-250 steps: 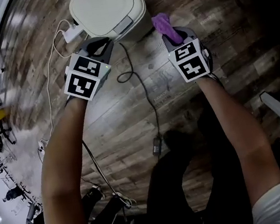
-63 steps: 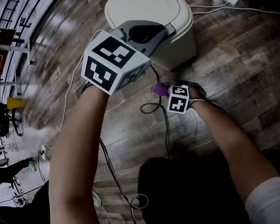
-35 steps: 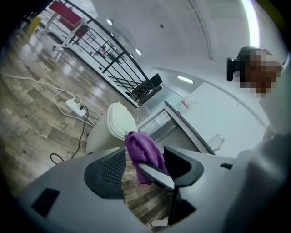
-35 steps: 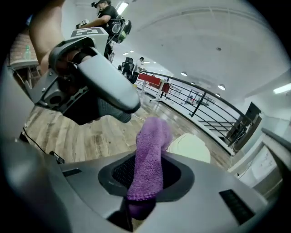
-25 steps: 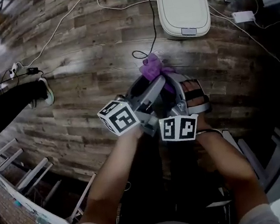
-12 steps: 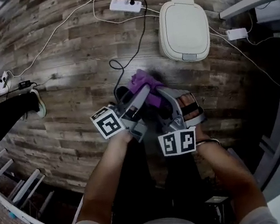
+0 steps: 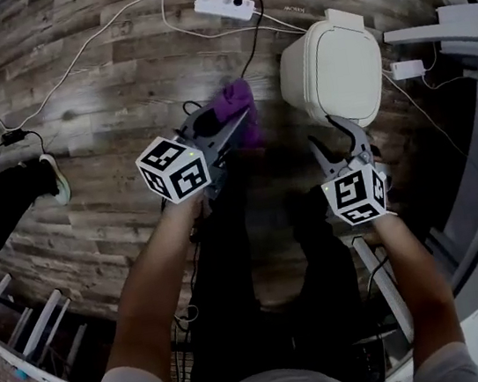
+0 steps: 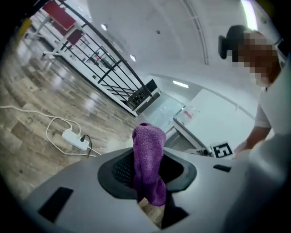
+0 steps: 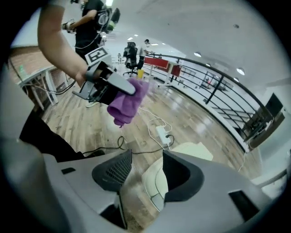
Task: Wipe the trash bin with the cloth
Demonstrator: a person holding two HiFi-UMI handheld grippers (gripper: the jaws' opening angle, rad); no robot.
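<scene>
The white trash bin (image 7: 332, 69) stands on the wood floor with its lid down, at the upper right of the head view. The purple cloth (image 7: 233, 102) hangs from my left gripper (image 7: 233, 120), whose jaws have just been closing and now pinch it. The left gripper view shows the cloth (image 8: 148, 154) standing up between the pads. My right gripper (image 7: 324, 131) is open and empty just in front of the bin, its jaws having just been opening. In the right gripper view the bin (image 9: 157, 179) shows between those jaws, with the cloth (image 9: 127, 102) off to the left.
A white power strip (image 7: 218, 5) and loose cables lie on the floor behind the bin. A small white adapter (image 7: 405, 70) sits right of it, beside grey furniture (image 7: 454, 20). Another person's leg and shoe (image 7: 16, 188) are at the left.
The two grippers were together around the cloth; now they have parted. The left one moved left with the cloth, the right one moved right toward the bin without it.
</scene>
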